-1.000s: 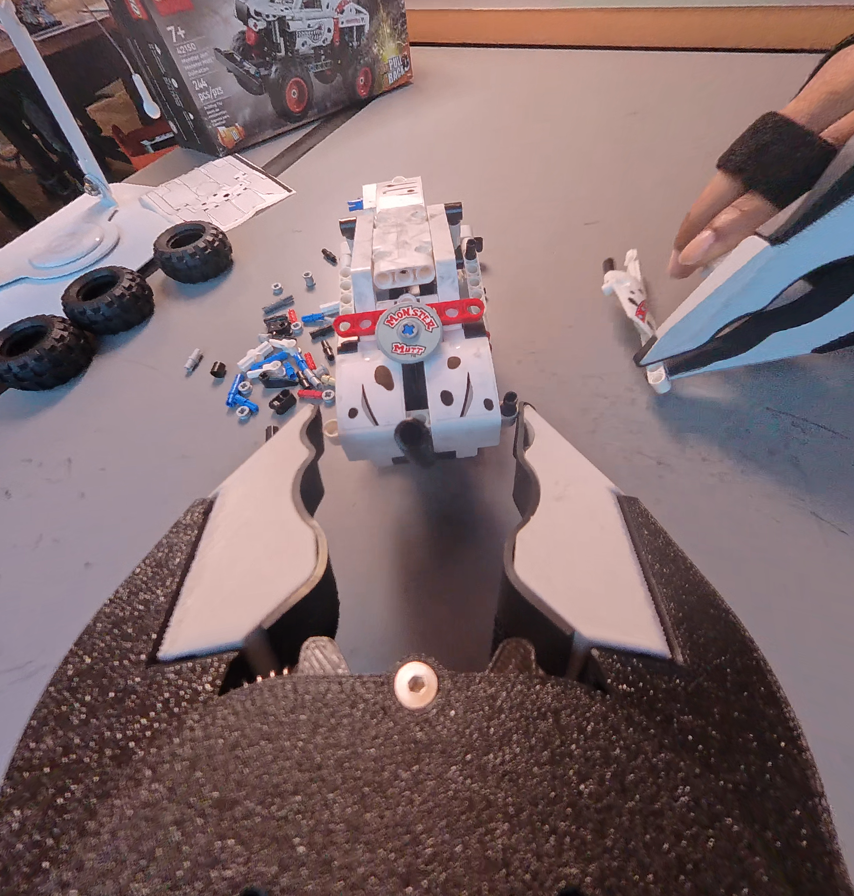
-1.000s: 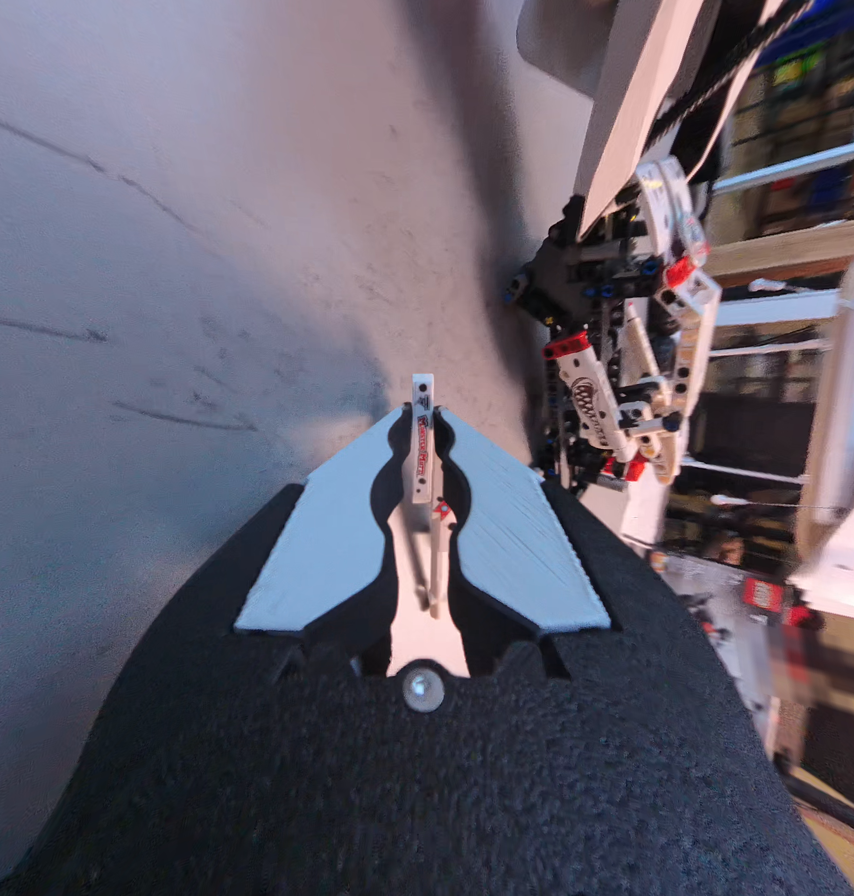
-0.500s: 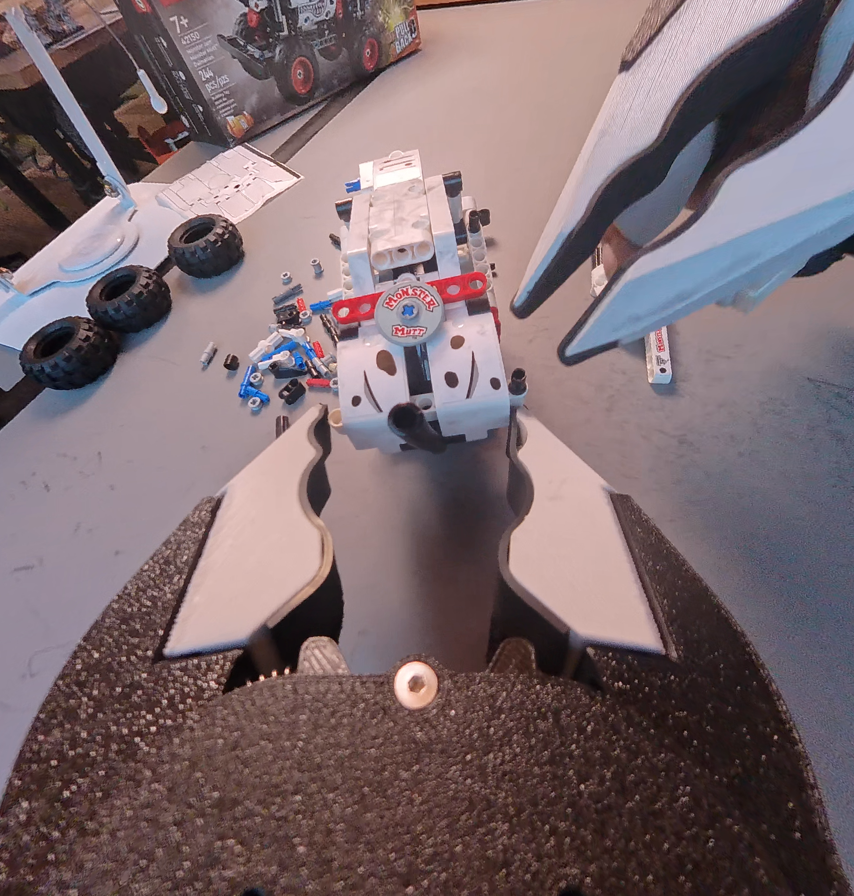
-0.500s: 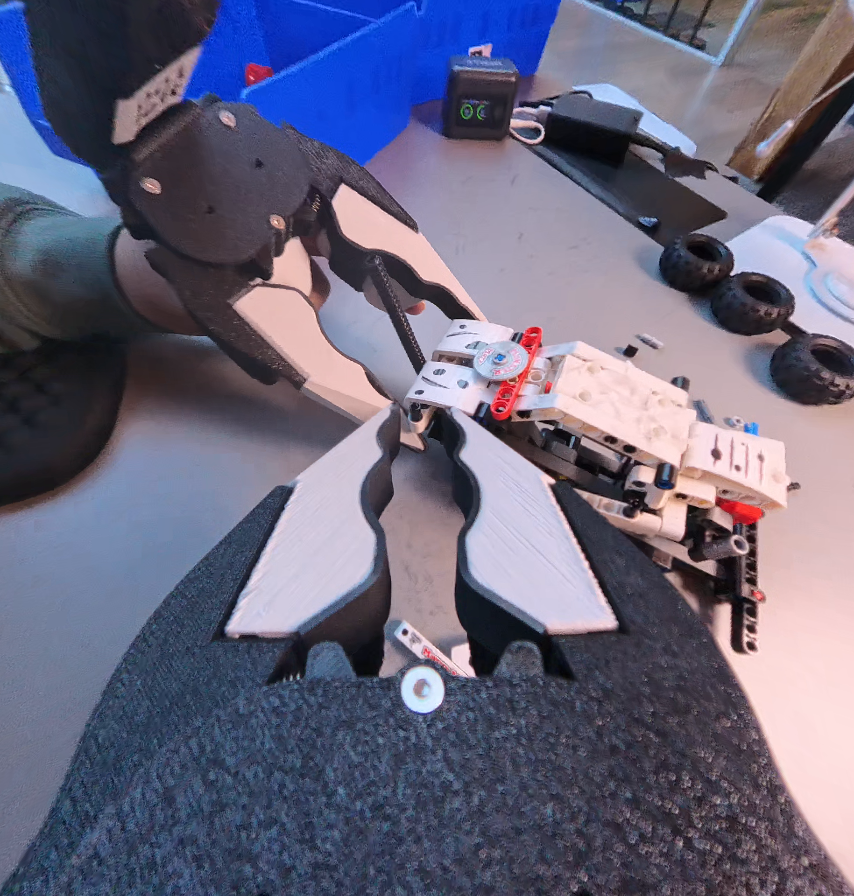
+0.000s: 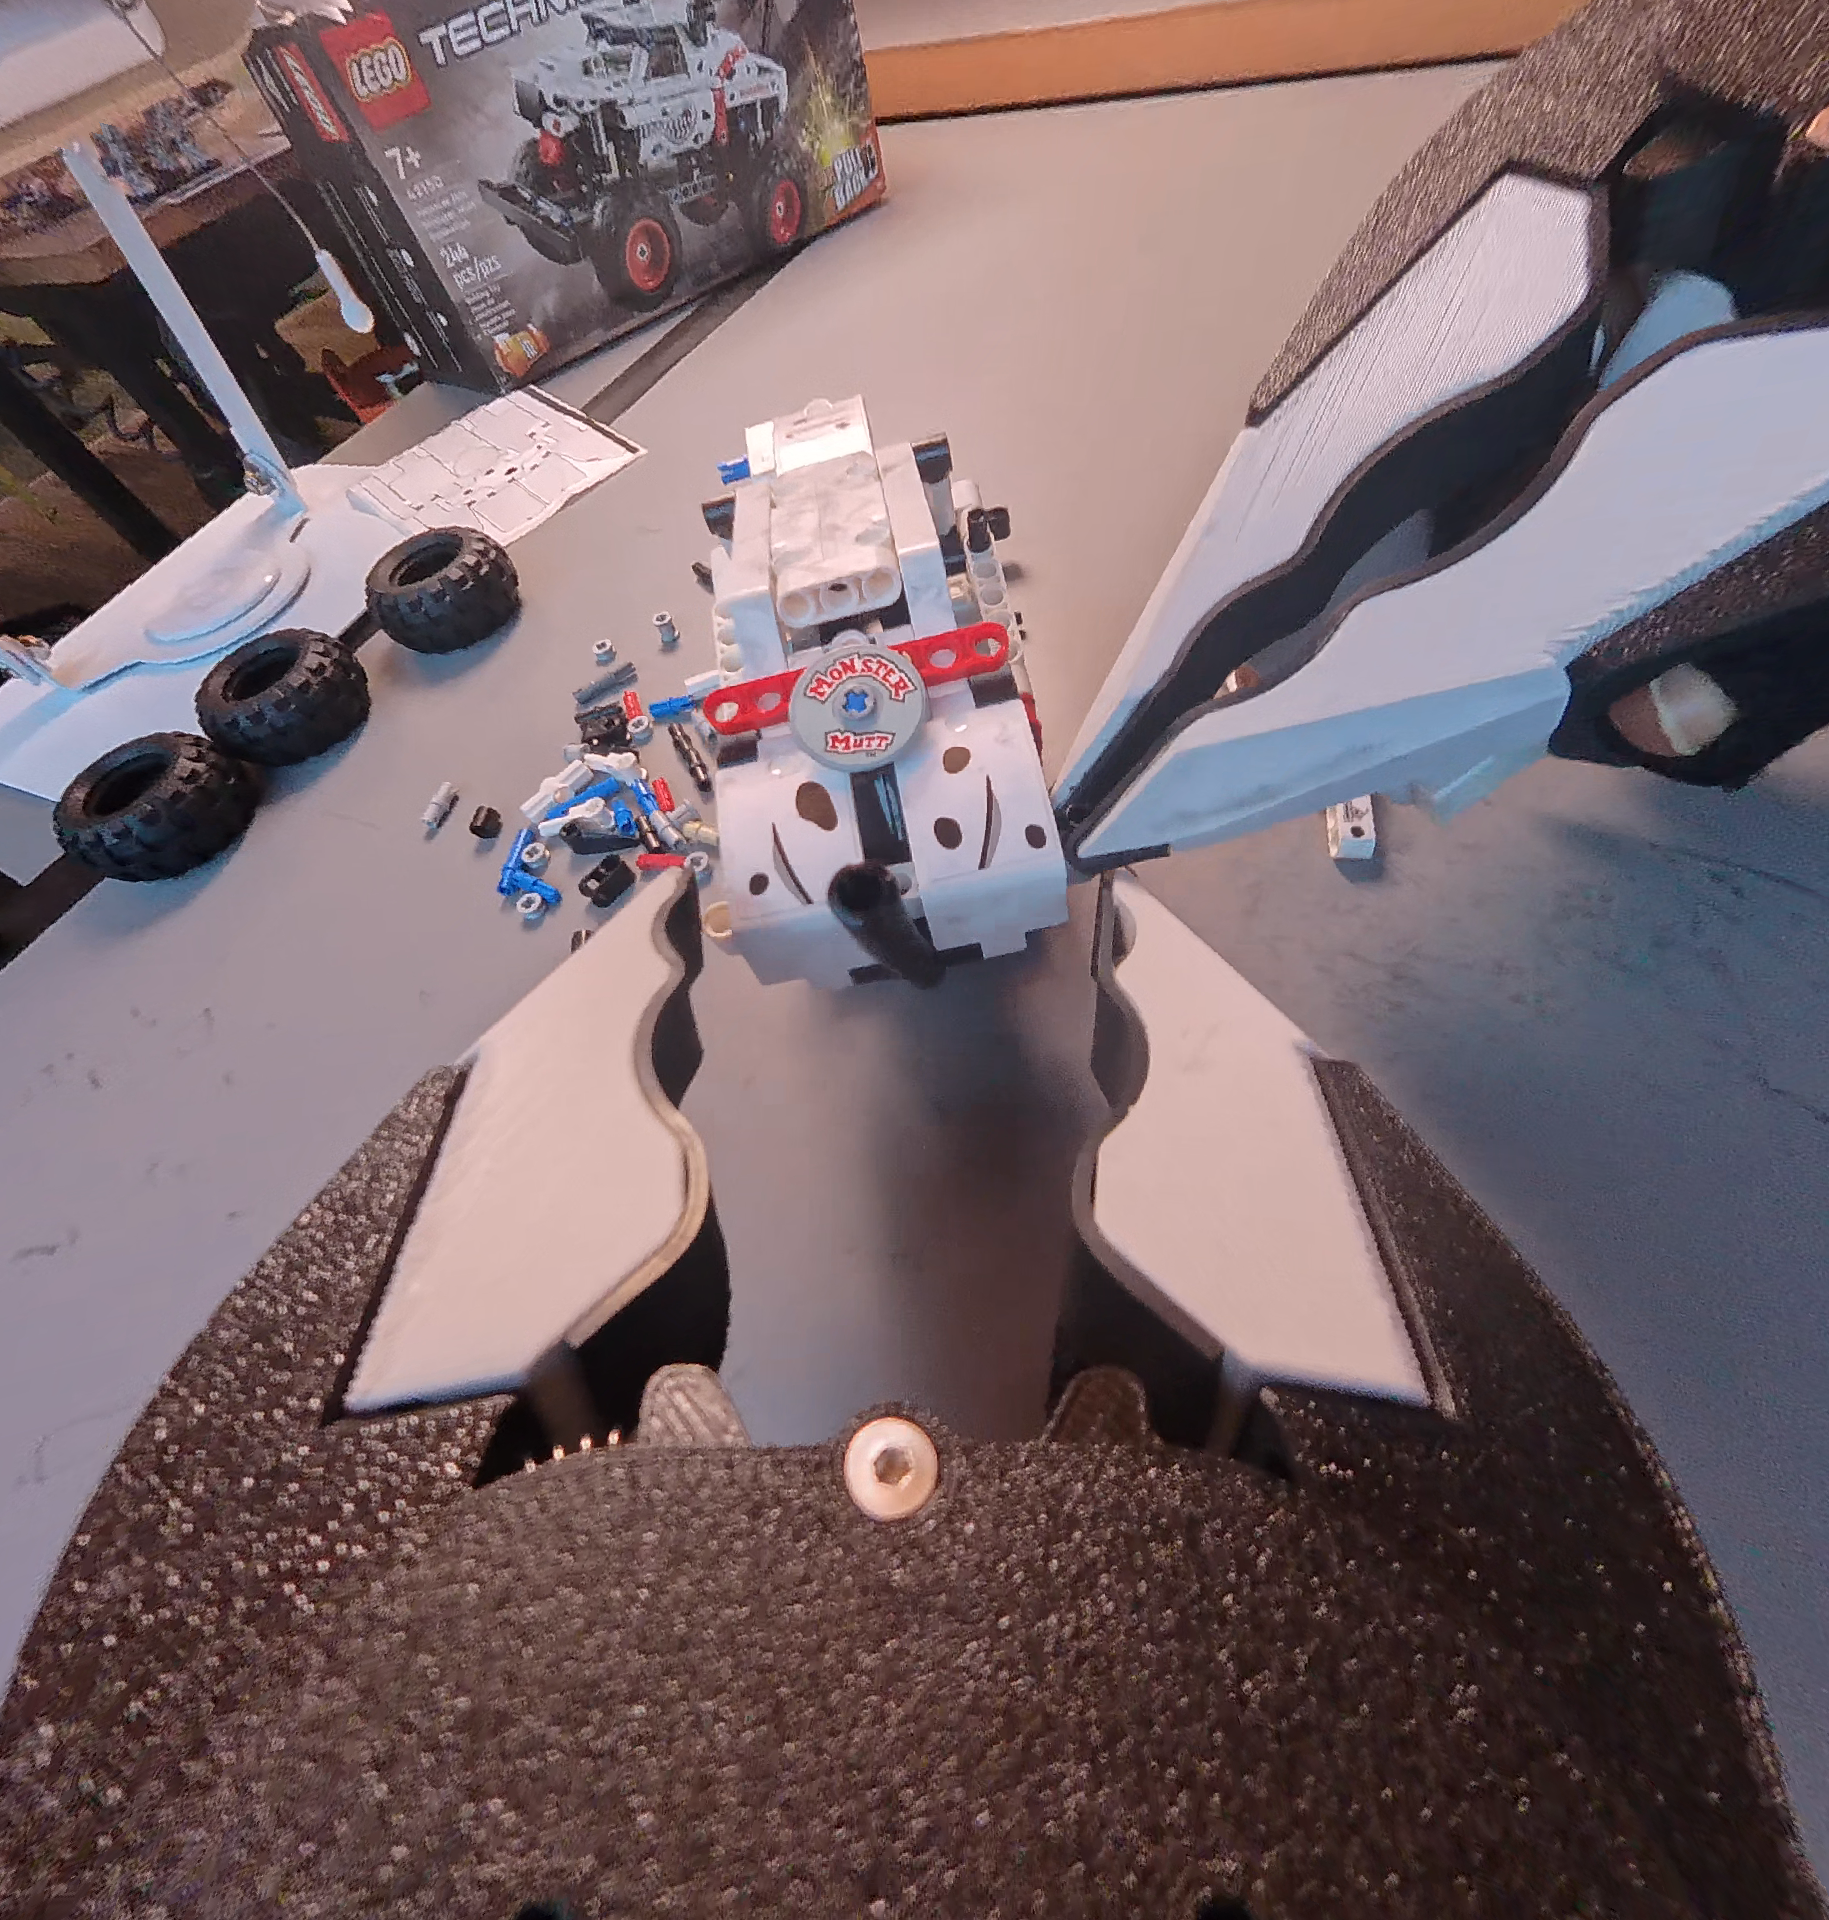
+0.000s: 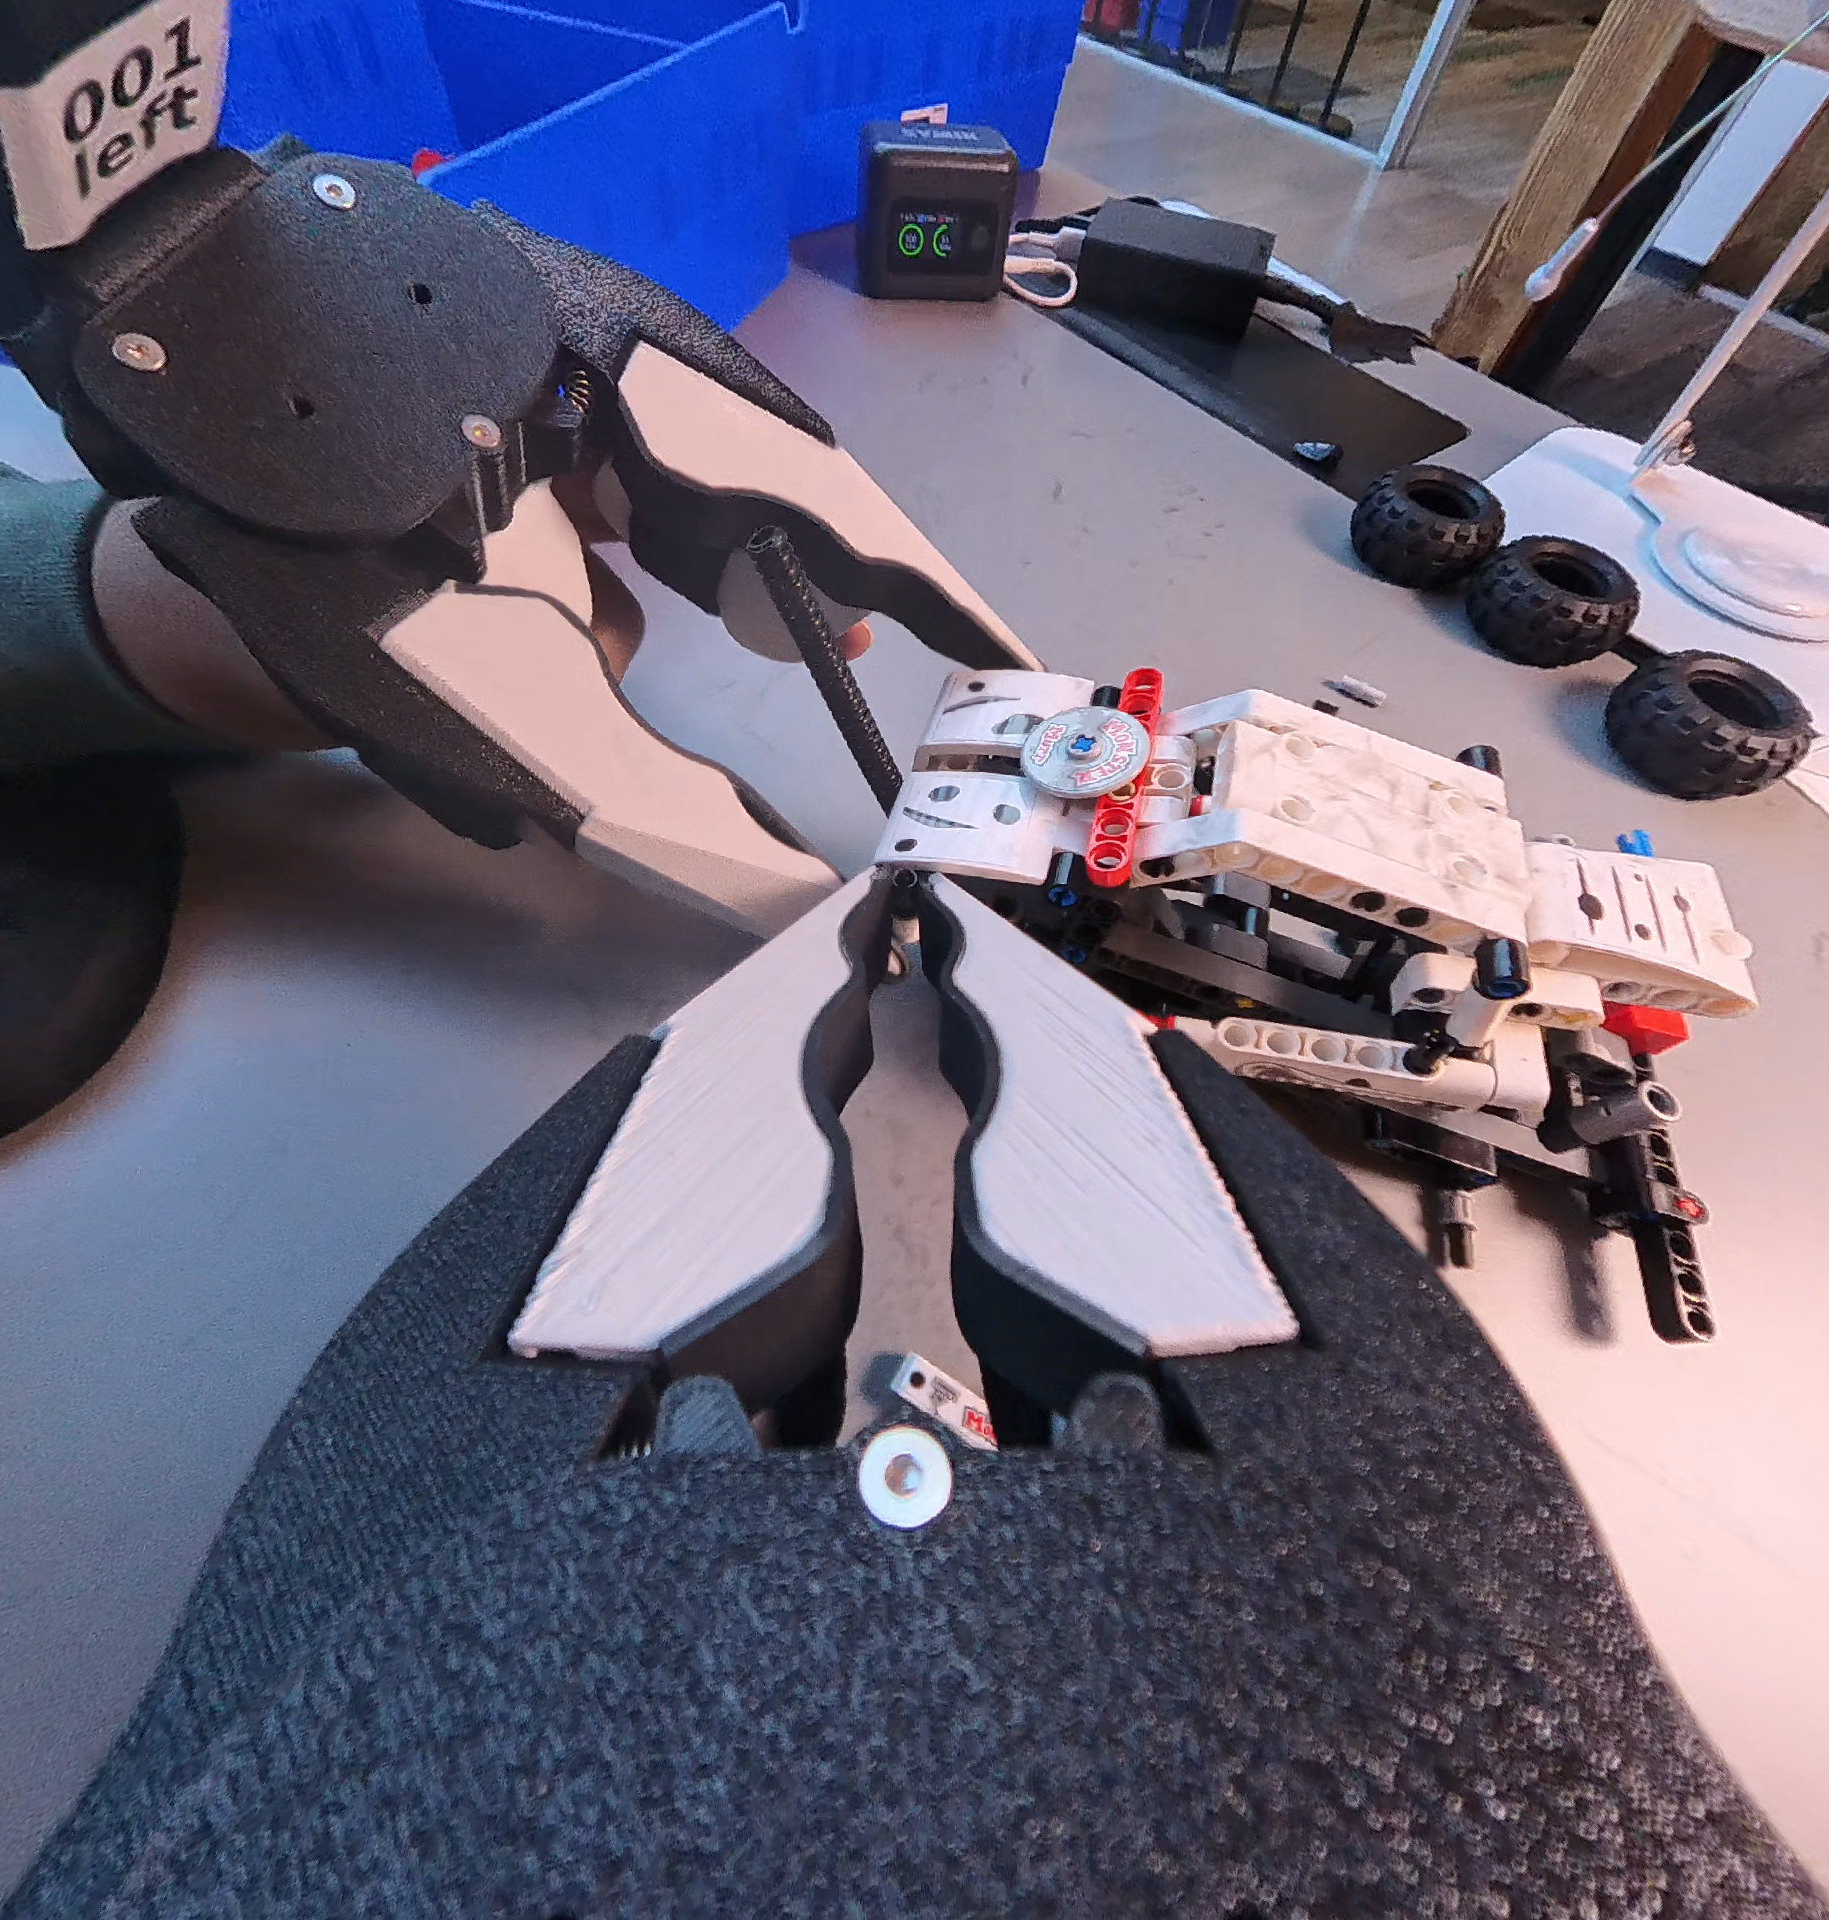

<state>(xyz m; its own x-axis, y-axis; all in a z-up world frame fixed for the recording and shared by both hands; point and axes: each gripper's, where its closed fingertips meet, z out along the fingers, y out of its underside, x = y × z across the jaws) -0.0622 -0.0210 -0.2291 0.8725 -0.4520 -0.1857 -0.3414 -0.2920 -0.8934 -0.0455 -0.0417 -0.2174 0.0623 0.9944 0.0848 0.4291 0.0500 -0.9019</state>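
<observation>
A white spotted toy truck body without wheels lies on the grey table, also in the right wrist view. A black ribbed hose sticks out of its near end. My left gripper is open, its fingertips on either side of that end; it also shows in the right wrist view. My right gripper is shut on a small black pin at the truck's corner; it also shows in the left wrist view. A white stickered beam lies loose on the table.
Three black tyres and a heap of small loose parts lie left of the truck. A toy box, a sticker sheet and a white lamp base stand beyond. Blue bins and a black power unit sit at the far side. Less than 4 cm separates the two grippers' tips.
The right gripper let go of the white beam, swung over to the truck's near right corner and closed its tips there. The left gripper stayed open at the truck's end.
</observation>
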